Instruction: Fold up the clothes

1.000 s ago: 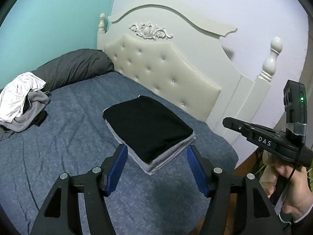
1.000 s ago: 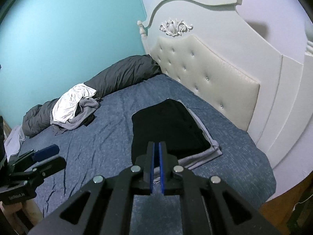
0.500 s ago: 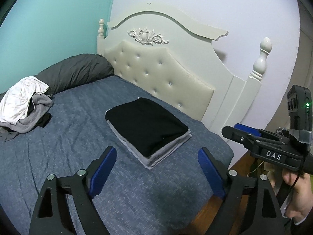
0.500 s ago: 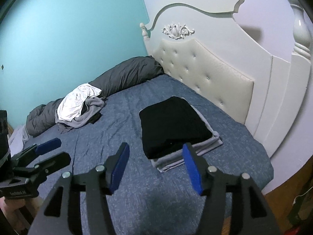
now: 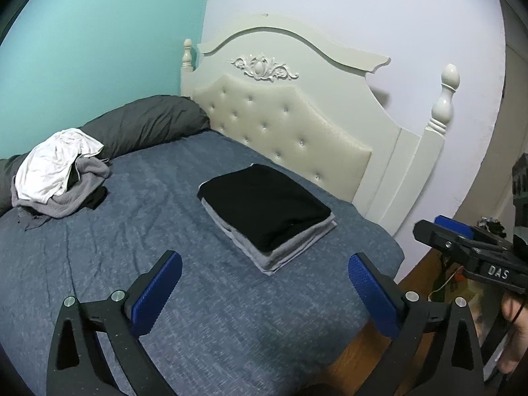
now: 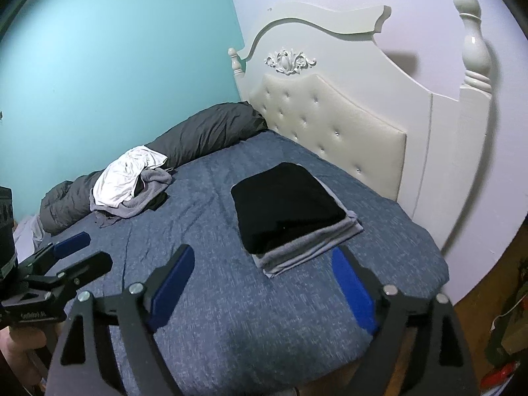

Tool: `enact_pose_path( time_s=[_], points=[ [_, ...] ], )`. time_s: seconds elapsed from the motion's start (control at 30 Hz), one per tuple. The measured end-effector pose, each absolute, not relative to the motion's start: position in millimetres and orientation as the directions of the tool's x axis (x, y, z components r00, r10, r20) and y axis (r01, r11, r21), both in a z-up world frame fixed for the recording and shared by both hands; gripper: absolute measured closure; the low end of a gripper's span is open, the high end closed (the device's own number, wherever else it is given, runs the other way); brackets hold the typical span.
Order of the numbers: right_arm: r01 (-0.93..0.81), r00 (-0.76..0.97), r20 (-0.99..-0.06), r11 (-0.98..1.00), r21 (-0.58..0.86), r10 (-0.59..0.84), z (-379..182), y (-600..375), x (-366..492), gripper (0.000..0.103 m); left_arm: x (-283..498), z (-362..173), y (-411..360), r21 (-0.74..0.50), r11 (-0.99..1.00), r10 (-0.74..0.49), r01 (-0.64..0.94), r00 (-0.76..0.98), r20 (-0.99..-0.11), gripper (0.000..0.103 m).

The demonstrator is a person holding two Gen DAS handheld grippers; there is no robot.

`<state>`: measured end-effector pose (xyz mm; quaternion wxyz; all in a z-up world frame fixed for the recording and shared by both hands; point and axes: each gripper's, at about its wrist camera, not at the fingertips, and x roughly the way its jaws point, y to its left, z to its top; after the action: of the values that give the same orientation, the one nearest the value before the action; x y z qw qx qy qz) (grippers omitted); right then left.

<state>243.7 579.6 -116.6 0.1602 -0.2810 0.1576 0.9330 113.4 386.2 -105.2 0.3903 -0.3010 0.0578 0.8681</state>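
Folded stack [image 5: 264,213] near the bed [image 5: 132,250] corner, clear blanket around. Left gripper [image 5: 264,280] and right gripper [image 6: 260,280] opening, empty.

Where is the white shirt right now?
The white shirt lies crumpled on a grey garment at the left of both views, against the dark duvet by the teal wall.

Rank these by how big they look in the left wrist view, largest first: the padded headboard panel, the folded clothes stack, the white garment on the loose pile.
1. Padded headboard panel, the largest.
2. Folded clothes stack, though it lies nearer the camera, which flatters it.
3. White garment, clearly the smallest.
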Motion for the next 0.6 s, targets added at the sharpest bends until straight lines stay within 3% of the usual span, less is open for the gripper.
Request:
enact_pose_path(
  time_s=[0.1, 0.6],
  points=[
    [-0.393, -0.792, -0.568, -0.899, 0.193, 0.224, -117, 572, 251, 0.009, 118, -105, 380, -0.133, -0.695, 0.641, -0.706, -0.526, -0.559, 0.000],
    [-0.397, -0.793, -0.561, -0.899, 0.183, 0.236, -120, 548, 271, 0.008, 136, -106, 354, -0.109, -0.718, 0.622, -0.688, -0.564, -0.543, 0.000]
  ],
)
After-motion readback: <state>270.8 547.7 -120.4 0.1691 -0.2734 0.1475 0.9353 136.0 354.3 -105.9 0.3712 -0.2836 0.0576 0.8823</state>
